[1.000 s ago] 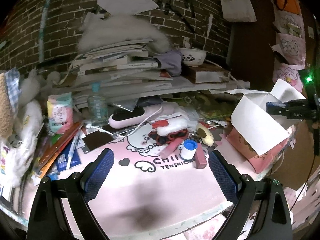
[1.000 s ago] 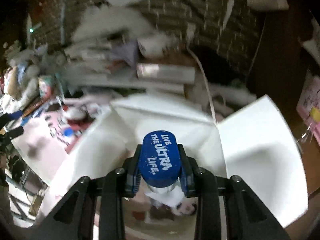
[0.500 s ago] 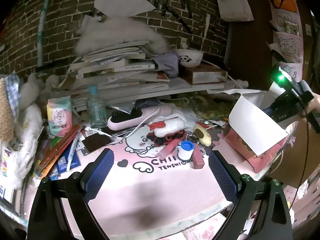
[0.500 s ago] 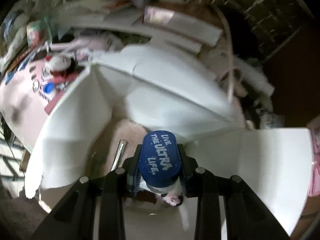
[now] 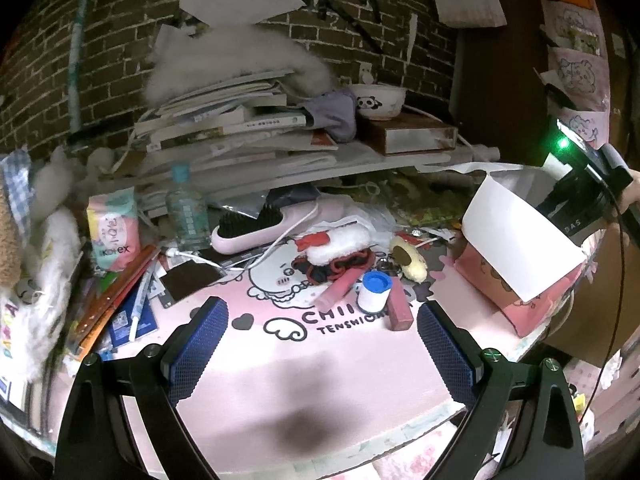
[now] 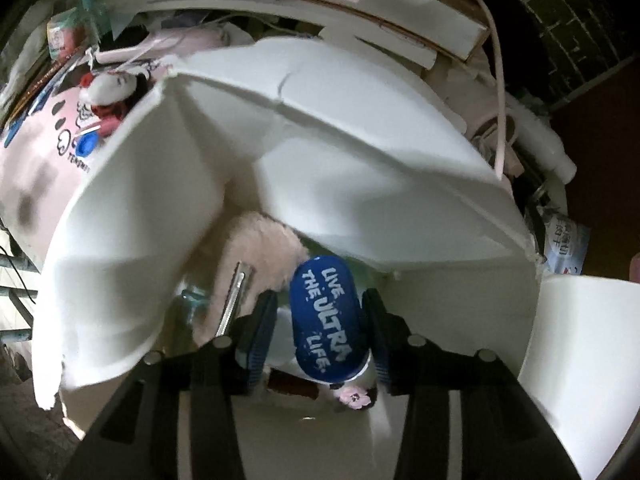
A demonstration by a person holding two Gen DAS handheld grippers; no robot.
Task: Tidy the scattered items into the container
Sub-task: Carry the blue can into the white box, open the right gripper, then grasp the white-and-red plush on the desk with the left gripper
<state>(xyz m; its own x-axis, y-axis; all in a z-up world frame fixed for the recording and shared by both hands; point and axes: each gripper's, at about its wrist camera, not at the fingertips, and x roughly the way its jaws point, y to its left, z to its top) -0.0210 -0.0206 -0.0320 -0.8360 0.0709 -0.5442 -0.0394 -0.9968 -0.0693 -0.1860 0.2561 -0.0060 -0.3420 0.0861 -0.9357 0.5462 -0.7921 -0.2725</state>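
Note:
My right gripper [image 6: 318, 322] points down into the open pink box with white flaps [image 6: 340, 152]. Its jaws have parted, and the blue-capped bottle reading "LIVE THE ULTRA LIFE" [image 6: 326, 320] sits loose between them inside the box, tilted. The box also shows in the left wrist view [image 5: 516, 240] at the table's right edge. My left gripper [image 5: 320, 348] is open and empty above the pink mat [image 5: 320, 360]. Scattered ahead of it lie a small blue-capped white jar [image 5: 374, 290], a pink tube [image 5: 340, 288], a pink block [image 5: 398, 306] and a red-and-white plush [image 5: 336, 248].
Inside the box lie a pink fluffy item [image 6: 260, 248] and a metal rod [image 6: 234, 300]. In the left wrist view, a pink brush [image 5: 264, 228], a water bottle [image 5: 186, 208], a tissue pack [image 5: 114, 228] and pencils [image 5: 116, 292] crowd the table's back and left. Stacked books [image 5: 228, 120] sit behind.
My right gripper has lowered into the box and its jaws have opened, releasing the blue-capped bottle, which now tilts. The left gripper has barely moved.

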